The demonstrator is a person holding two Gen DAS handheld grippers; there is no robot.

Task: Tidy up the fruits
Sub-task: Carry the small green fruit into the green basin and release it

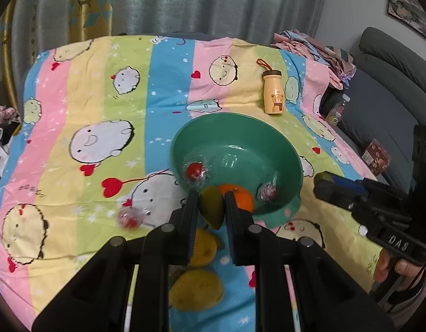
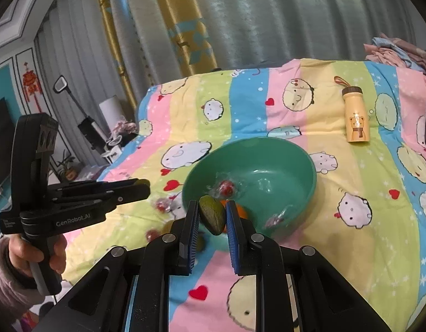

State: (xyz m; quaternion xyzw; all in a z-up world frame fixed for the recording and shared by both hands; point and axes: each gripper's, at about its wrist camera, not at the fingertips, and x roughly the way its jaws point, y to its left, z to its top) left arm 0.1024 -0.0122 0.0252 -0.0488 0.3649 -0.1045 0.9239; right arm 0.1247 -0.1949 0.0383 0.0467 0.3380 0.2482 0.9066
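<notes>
A green bowl [image 1: 284,149] sits on the striped cartoon cloth; it holds an orange [image 1: 239,195] and two wrapped red candies [image 1: 195,171] [image 1: 266,192]. My left gripper [image 1: 212,199] is shut on a green mango [image 1: 211,207], held above the cloth near the bowl's front rim. Two yellow mangoes [image 1: 201,247] [image 1: 195,290] lie on the cloth below it. My right gripper [image 2: 213,210] is shut on another green mango [image 2: 212,217], also near the bowl [image 2: 301,166]. A wrapped candy [image 1: 128,217] lies left of the bowl.
A yellow bear bottle [image 1: 273,92] lies behind the bowl at the right. Folded clothes [image 1: 318,52] are piled at the far right corner. A grey sofa [image 1: 389,83] stands to the right. Curtains hang behind the table.
</notes>
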